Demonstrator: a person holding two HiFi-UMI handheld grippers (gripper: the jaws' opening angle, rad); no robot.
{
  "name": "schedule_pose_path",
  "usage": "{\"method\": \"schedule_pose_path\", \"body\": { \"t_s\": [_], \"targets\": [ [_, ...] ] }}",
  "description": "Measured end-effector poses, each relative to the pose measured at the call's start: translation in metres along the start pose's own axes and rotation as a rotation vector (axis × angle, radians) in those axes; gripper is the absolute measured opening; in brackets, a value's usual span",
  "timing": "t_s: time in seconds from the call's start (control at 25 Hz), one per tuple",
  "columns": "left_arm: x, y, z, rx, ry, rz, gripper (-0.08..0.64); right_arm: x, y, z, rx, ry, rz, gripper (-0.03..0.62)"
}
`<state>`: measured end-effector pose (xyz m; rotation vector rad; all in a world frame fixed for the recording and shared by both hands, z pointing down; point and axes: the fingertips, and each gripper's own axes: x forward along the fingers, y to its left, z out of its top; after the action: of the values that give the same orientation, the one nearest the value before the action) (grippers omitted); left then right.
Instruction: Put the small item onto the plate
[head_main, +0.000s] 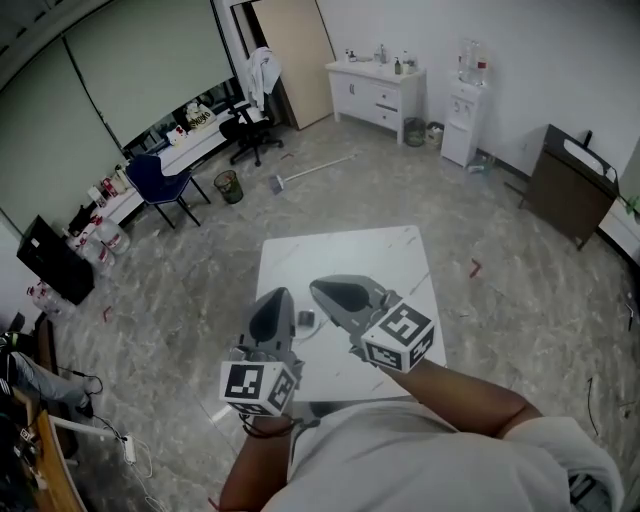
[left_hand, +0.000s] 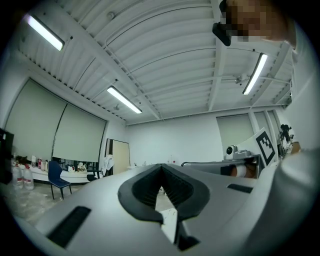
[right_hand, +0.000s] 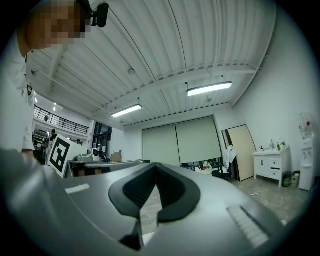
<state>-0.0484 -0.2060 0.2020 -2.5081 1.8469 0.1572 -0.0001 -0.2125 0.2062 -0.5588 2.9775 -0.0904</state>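
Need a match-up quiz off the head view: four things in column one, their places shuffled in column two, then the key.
Things
1. blue chair
2. white water dispenser
3. dark brown cabinet
4. white square table

Places
A. middle of the floor
B. far wall, just right of the white drawer cabinet
C. left side, beside the long desk
D. right side of the room

Pairs: 1-C, 2-B, 3-D, 4-A
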Motion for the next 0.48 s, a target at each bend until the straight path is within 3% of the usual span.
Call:
{"method": "schedule_pose_path", "body": {
  "t_s": [0.48],
  "targets": [
    [-0.004,-0.012,0.009,0.011,-0.011,0.005,0.005,-0.01,0.004,0.011,-0.005,-0.011,0.002,0.002]
  ]
}}
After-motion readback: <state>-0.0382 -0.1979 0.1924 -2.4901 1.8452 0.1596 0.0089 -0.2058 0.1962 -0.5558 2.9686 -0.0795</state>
